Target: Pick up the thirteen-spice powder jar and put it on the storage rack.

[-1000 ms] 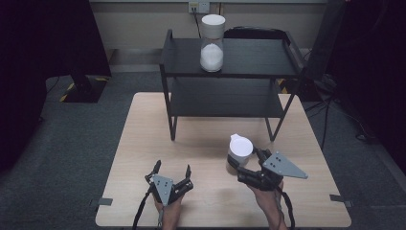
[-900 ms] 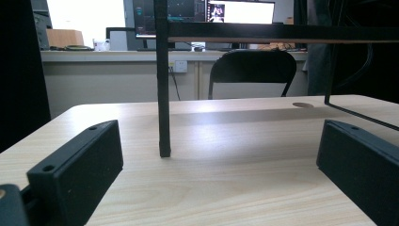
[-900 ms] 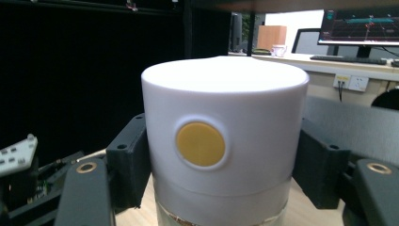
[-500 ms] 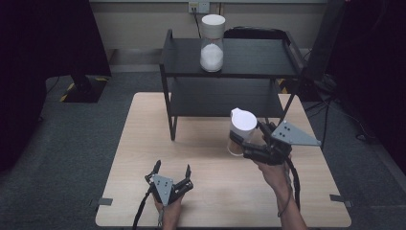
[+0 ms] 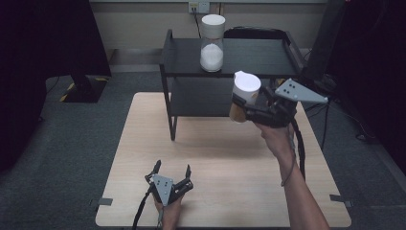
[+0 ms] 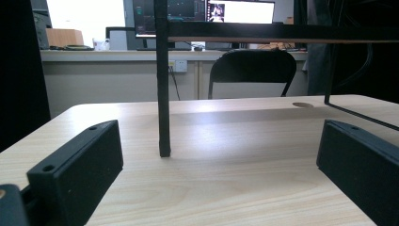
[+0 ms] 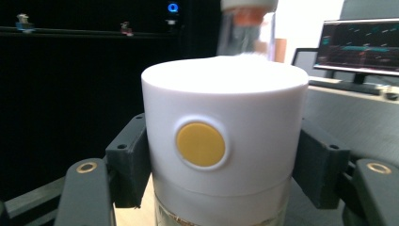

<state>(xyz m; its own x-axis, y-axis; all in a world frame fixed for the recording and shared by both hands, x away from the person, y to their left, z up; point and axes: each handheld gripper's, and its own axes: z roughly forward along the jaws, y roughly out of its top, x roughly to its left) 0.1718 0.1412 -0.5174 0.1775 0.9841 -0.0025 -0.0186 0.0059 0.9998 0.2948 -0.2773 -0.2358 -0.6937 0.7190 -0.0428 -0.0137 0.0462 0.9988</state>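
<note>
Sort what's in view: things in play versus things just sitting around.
In play:
right gripper, shut on the lidded jar
black shelf, which the jar is raised beside
second jar on the shelf's top

Sitting around:
left gripper, open, low over the table
chair
monitors

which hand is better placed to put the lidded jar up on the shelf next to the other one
Right. The right tongs are shut on the white-lidded jar, held off the table right in front of the black shelf. The left tongs sit open and empty at the table's near edge, far from the shelf.
</note>
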